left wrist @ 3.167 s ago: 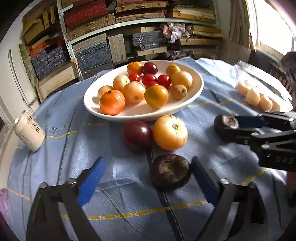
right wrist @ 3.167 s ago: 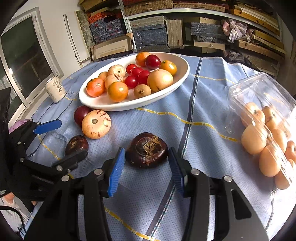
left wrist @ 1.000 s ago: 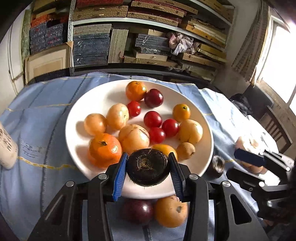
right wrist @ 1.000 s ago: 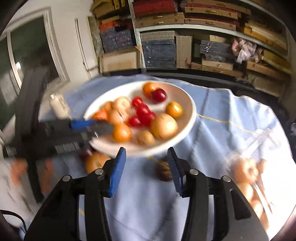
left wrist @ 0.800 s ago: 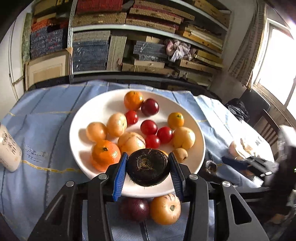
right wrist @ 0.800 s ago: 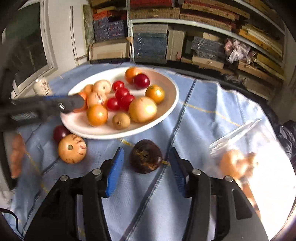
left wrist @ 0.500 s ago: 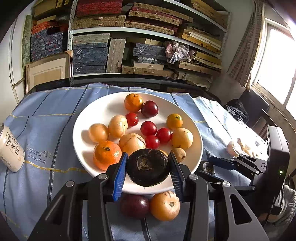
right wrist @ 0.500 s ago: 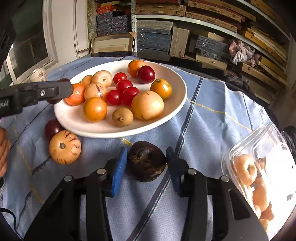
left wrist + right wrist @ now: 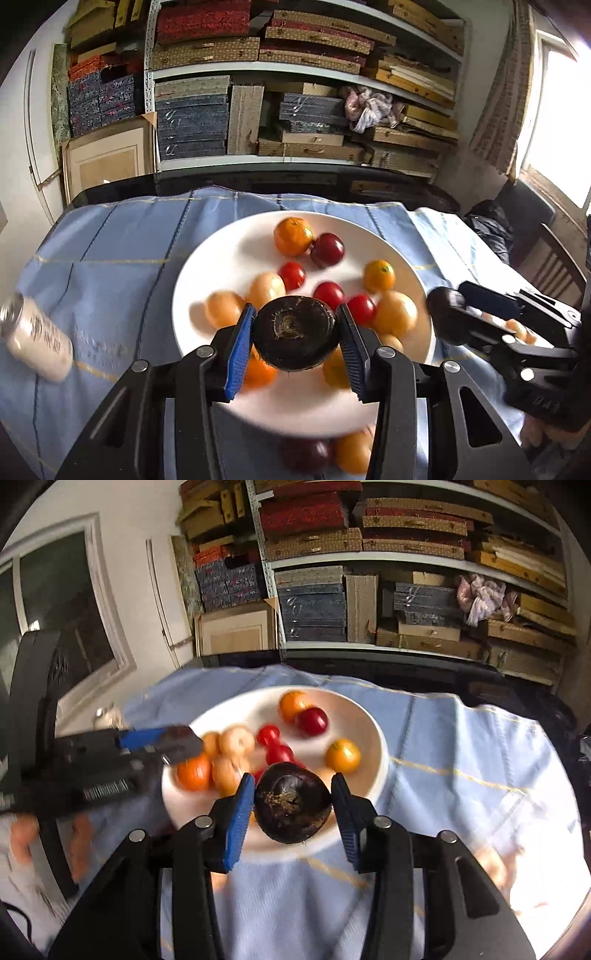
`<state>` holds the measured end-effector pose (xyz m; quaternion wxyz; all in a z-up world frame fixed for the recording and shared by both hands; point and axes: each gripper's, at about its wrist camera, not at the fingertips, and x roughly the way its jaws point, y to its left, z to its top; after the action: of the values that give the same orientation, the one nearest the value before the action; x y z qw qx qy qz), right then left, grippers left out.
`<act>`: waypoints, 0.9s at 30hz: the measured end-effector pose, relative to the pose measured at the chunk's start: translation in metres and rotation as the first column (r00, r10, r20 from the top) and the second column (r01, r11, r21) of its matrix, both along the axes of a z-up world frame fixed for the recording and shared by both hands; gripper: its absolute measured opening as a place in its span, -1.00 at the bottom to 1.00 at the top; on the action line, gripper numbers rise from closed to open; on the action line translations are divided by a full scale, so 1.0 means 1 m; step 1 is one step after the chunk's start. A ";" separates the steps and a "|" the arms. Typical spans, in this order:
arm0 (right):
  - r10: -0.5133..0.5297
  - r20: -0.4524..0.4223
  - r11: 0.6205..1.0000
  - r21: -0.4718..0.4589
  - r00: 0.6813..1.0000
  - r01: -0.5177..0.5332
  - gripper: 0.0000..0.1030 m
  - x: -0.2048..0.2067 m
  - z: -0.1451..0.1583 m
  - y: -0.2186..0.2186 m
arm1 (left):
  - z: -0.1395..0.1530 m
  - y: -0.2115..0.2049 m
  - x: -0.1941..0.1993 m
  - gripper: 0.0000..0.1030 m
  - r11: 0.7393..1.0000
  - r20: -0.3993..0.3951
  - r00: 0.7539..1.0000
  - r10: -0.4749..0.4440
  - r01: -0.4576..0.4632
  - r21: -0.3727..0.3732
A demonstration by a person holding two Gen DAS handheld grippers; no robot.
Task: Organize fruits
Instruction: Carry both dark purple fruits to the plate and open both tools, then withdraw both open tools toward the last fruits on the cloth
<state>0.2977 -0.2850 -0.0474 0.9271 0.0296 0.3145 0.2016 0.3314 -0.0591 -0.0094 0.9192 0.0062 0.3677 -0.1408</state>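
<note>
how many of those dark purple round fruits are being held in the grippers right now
2. One dark purple fruit sits clamped in the left gripper; the other dark purple fruit is clamped in the right gripper. Both hang over the white plate. Others may be hidden.

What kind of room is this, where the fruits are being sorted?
Probably a storeroom or workroom in a home: metal shelves stacked with flat cloth-covered boxes, a table under a blue checked cloth bearing a white plate of fruit, and a wooden chair.
</note>
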 end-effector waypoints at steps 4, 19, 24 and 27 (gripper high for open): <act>-0.032 -0.032 0.999 0.010 0.999 0.032 -0.19 0.040 -0.011 0.016 | -0.005 0.006 0.034 -0.14 0.998 -0.020 0.999 0.050 -0.050 0.025; -0.094 0.017 0.982 0.165 0.995 0.090 0.69 0.004 0.003 -0.022 | 0.001 0.041 0.033 0.48 0.991 -0.046 0.993 0.110 -0.113 -0.075; -0.130 0.002 0.969 0.210 0.992 0.126 0.83 -0.048 -0.002 -0.043 | 0.010 0.054 -0.022 0.75 0.988 -0.044 0.992 0.116 -0.119 -0.099; -0.152 -0.011 0.961 0.233 0.988 0.150 0.83 -0.076 -0.014 -0.055 | 0.004 0.054 -0.058 0.80 0.991 -0.026 0.992 0.122 -0.123 -0.051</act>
<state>0.2215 -0.3395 -0.0613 0.9309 0.1616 0.2824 0.1661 0.2735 -0.0055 -0.0059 0.9216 -0.0422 0.3742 -0.0937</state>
